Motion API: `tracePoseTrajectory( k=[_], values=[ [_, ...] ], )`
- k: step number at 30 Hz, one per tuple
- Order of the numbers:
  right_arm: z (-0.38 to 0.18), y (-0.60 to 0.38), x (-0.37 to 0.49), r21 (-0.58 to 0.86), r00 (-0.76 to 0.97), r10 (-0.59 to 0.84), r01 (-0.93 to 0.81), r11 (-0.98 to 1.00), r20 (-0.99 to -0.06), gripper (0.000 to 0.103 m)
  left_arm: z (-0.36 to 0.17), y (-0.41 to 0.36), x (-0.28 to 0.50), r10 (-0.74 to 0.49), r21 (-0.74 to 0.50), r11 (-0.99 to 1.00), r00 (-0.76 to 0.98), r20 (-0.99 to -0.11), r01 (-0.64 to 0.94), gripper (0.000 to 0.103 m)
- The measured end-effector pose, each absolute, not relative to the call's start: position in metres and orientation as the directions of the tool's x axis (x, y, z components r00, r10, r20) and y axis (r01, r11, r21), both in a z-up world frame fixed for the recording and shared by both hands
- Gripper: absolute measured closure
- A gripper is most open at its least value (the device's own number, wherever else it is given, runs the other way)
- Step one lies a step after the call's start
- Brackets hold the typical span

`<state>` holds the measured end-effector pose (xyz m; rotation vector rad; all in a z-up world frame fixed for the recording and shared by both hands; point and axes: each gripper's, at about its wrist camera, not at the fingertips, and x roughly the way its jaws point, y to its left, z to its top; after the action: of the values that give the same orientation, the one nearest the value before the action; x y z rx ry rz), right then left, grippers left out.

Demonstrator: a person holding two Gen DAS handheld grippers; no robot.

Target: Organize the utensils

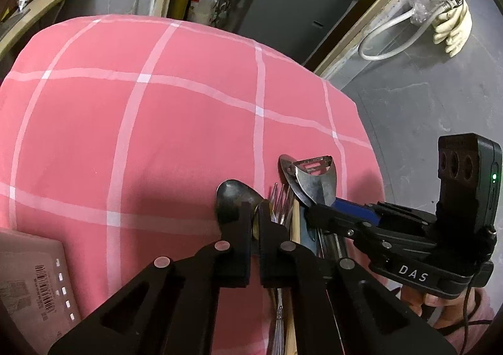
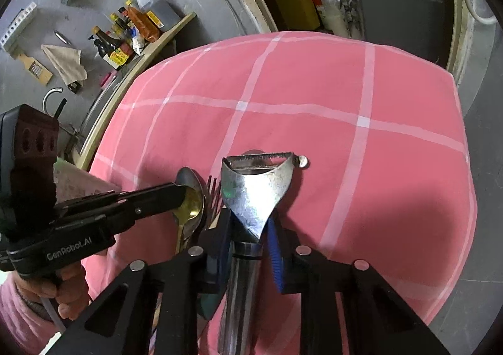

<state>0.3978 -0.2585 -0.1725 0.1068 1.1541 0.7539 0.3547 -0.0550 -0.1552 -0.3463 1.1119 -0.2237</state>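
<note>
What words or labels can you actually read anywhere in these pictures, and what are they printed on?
"DAS": white letters on the body of the right hand-held gripper.
"GenRobot.AI": on the body of the left hand-held gripper.
Barcode label with small print on the pinkish box: too small and blurred to read.
Labels on the sauce bottles on the shelf: print there, but too small to read.

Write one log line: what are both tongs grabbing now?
left tongs: shut on spoon | right tongs: shut on peeler | fork: between, untouched
</note>
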Motion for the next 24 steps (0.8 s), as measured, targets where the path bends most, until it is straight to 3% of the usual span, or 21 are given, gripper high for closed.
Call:
tracePoseTrajectory(
  k=[11,19,24],
  values=[
    [-0.166,-0.27,0.372,0.458,0.301,0.624,-0.468,0.755,-0.721,0.086,-0.129,-0.063,0.342,-0.316,-0.333,0.941,0.488,-0.814,0.054,0.102],
    [-0.149,-0.291,0.358,0.48,0.453,0.638,-0.423,0.769,-0.623,0.086,-0.11,-0.065,0.323,-0.233,-0.243,0.968,0.606,-0.76,0.067,0.102],
    [-0.132,-0.293,0.35,0.446,0.54,0.618,-0.427,0.786,-0.571,0.086,-0.098,-0.053,0.314,-0.232,-0.273,0.961,0.663,-0.712,0.042,0.103]
  ],
)
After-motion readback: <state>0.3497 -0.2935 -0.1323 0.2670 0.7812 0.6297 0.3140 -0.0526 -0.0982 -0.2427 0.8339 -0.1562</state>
